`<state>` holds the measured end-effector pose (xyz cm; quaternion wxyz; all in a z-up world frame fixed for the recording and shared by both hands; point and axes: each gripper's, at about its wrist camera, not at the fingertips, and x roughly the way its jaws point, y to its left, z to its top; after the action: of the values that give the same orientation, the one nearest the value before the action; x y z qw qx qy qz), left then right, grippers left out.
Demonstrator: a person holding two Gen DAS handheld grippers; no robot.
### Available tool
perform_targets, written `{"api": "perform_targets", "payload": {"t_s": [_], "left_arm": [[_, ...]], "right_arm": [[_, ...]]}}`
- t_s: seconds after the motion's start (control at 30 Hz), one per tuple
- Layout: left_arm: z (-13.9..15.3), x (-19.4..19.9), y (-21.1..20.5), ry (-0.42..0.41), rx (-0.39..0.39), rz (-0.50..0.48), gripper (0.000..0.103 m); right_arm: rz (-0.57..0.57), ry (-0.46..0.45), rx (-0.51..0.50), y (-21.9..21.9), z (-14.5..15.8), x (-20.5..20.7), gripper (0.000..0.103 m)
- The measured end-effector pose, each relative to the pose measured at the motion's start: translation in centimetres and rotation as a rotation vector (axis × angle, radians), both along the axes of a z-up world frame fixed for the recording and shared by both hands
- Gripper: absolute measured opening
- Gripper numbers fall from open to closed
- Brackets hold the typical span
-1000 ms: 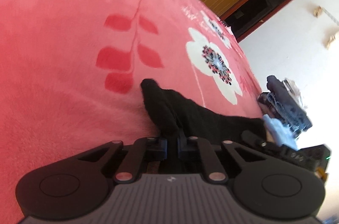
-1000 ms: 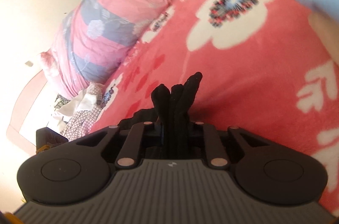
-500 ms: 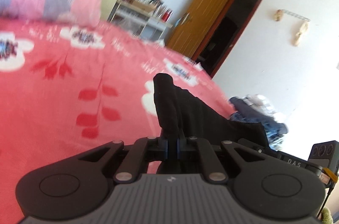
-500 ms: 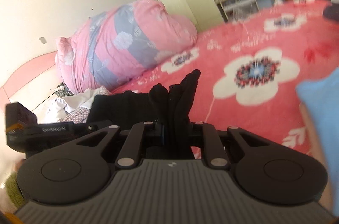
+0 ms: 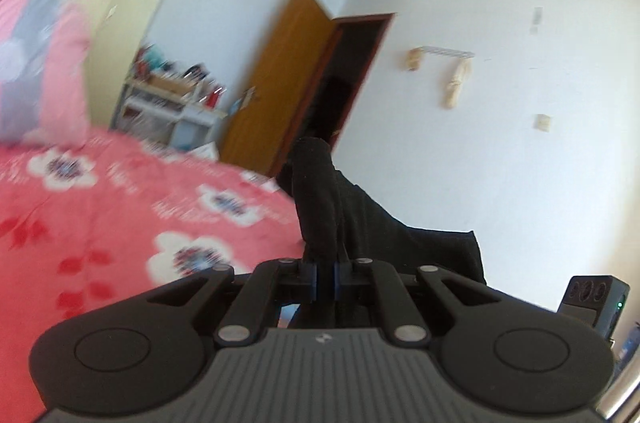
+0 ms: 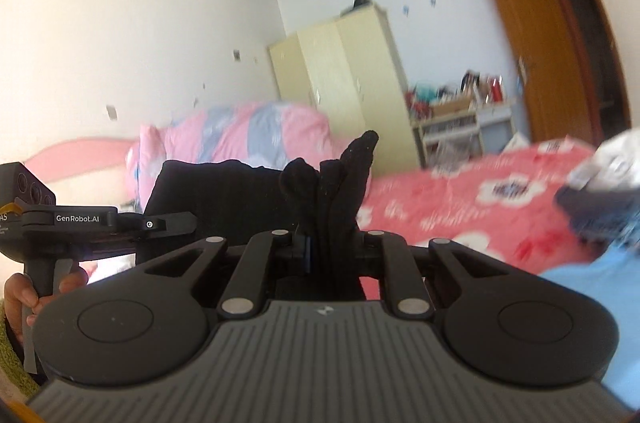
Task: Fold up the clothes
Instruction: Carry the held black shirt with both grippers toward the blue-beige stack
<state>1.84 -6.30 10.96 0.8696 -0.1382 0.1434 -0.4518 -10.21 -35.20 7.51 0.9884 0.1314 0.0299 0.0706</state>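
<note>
A black garment (image 6: 224, 191), soft and bunched into upright folds, stretches across frame centre above the red flowered bed (image 6: 460, 199). The left gripper (image 5: 327, 277) and right gripper (image 6: 320, 251) each clamp one bunched end.

both views are fisheye cameras sitting just behind their own gripper, whose black body fills the bottom of the frame. the left wrist view looks about level over the pink floral bed (image 5: 120, 215) at lower left toward the wooden door (image 5: 276, 83) at centre. the right wrist view faces the wardrobe (image 6: 352, 79) at centre, with the left gripper (image 6: 172, 223) at its left edge. both share the bed, door, wardrobe, shelf (image 5: 168, 103) and the black garment (image 5: 320, 199) close before each lens.
</note>
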Motion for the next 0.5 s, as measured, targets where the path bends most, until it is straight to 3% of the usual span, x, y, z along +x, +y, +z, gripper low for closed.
{"api": "perform_targets", "payload": {"t_s": [0.27,0.5], "left_arm": [[3.7,-5.7,-9.0,-0.138,-0.019,-0.102,0.008],[2.9,-6.4,-16.2,-0.113,-0.018,-0.160,0.008]], "right_arm": [[-0.138,-0.083,-0.092,-6.4,5.4,-6.2,0.012],[-0.246,-0.083,-0.153,-12.2,6.7,-8.6,0.012]]}}
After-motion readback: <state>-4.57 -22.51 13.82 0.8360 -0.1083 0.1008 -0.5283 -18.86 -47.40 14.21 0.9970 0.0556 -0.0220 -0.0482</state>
